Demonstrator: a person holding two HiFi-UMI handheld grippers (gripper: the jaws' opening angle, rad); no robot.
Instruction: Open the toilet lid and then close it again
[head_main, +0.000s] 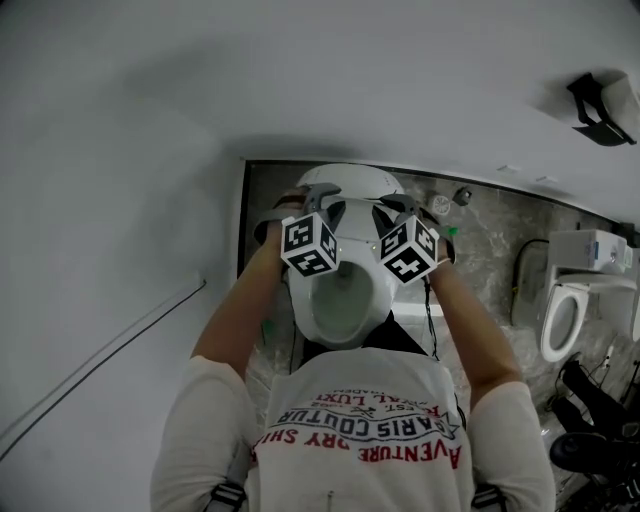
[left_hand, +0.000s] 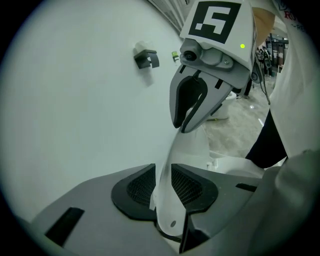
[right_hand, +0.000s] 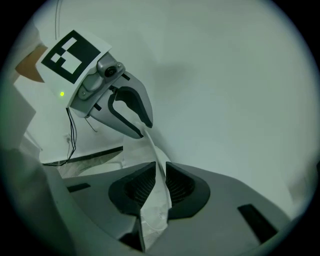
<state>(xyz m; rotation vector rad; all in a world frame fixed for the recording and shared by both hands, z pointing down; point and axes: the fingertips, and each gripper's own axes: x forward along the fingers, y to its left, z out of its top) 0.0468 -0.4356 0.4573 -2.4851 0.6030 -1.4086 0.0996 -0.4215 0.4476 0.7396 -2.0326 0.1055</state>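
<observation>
Pinching the rim of the round white plastic toilet lid (head_main: 350, 182), lifted above the white toilet bowl (head_main: 340, 300), with the right tool (right_hand: 160, 187). Left tool (left_hand: 164, 187) jaws apart around that same rim. Rim lying sideways between both.

The toilet (head_main: 385, 290) stands on the floor (head_main: 480, 240) with its back to the wall (head_main: 300, 90), and its lid (head_main: 350, 183) is raised upright behind the bowl. The lid's top edge runs between the parted jaws of the left hand-held gripper (left_hand: 164, 187) on its left side. On its right side it runs between the jaws of the right hand-held gripper (right_hand: 154, 189), where any pressing is hard to judge. A second toilet (head_main: 565, 315) stands well apart to the right, with a bracket (head_main: 600, 105) on the wall beyond it.
</observation>
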